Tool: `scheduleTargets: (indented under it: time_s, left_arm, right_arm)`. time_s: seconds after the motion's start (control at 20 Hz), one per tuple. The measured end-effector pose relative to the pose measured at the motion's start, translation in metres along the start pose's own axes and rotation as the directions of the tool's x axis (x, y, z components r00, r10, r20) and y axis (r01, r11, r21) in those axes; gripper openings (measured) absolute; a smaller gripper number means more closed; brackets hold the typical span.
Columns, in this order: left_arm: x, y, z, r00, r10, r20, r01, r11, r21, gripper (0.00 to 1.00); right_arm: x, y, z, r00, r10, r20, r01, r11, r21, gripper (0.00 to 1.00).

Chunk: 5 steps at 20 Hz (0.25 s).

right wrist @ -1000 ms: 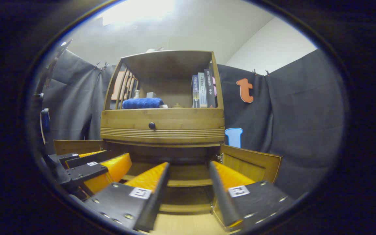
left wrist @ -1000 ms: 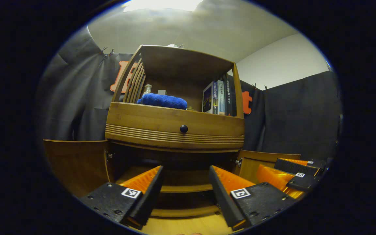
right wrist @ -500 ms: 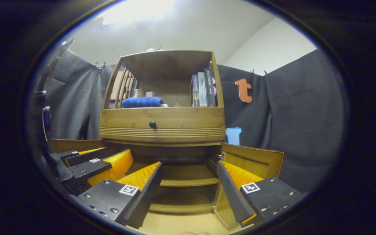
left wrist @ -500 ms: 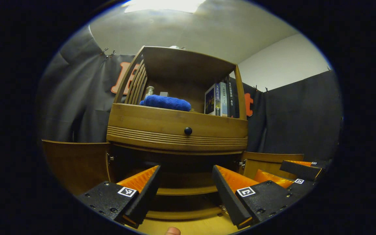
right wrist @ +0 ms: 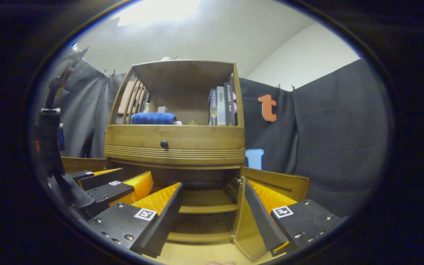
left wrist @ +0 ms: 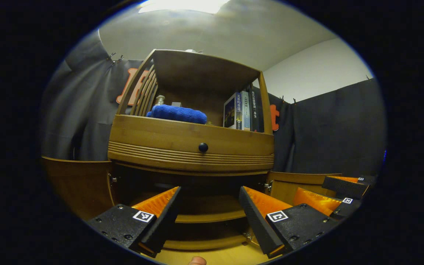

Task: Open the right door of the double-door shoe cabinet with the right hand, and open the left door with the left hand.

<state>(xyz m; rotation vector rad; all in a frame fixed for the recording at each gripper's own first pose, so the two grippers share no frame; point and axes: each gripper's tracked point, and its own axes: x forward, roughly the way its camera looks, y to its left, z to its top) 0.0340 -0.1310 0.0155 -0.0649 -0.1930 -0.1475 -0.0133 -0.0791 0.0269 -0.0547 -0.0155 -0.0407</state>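
both claws — left claw (left wrist: 209,217), right claw (right wrist: 212,215) — gape wide, empty.

Dark cloth wall (right wrist: 337,121) behind and beside; white wall (left wrist: 315,77) and ceiling (right wrist: 204,33) above, lit by overhead light (right wrist: 156,9); wooden floor (left wrist: 219,257) below.

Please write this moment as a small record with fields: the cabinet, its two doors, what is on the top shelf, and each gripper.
cabinet: wooden shoe cabinet, drawer with a dark knob
left door: left door swung open
right door: right door swung open
inside: bare shelves
top shelf: blue towel, books upright at the right side
left gripper: left gripper open, holding nothing, facing the cabinet opening
right gripper: right gripper open, holding nothing, one finger in front of the right door
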Motion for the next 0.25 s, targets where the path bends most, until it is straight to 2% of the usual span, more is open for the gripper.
scheduleTargets:
  time_s: [0.1, 0.15, 0.2, 0.25]
  left_arm:
    - [0.003, -0.011, 0.001, 0.999, -0.032, 0.007, 0.032, 0.999, -0.002, 0.95]
    - [0.005, -0.017, 0.003, 0.999, -0.047, 0.012, 0.047, 0.999, -0.005, 0.92]
    - [0.006, -0.024, 0.004, 0.998, -0.065, 0.014, 0.065, 0.998, -0.01, 0.92]
    - [0.007, -0.03, 0.004, 0.996, -0.083, 0.016, 0.083, 0.996, -0.014, 0.95]
  right_arm:
    - [-0.001, -0.005, 0.003, 1.0, -0.014, 0.005, 0.014, 1.0, 0.005, 0.95]
    - [-0.002, -0.009, 0.005, 1.0, -0.024, 0.009, 0.024, 1.0, 0.006, 0.95]
    - [-0.003, -0.014, 0.007, 0.999, -0.037, 0.015, 0.037, 0.999, 0.007, 0.99]
    - [-0.005, -0.02, 0.009, 0.998, -0.052, 0.019, 0.052, 0.999, 0.008, 0.95]
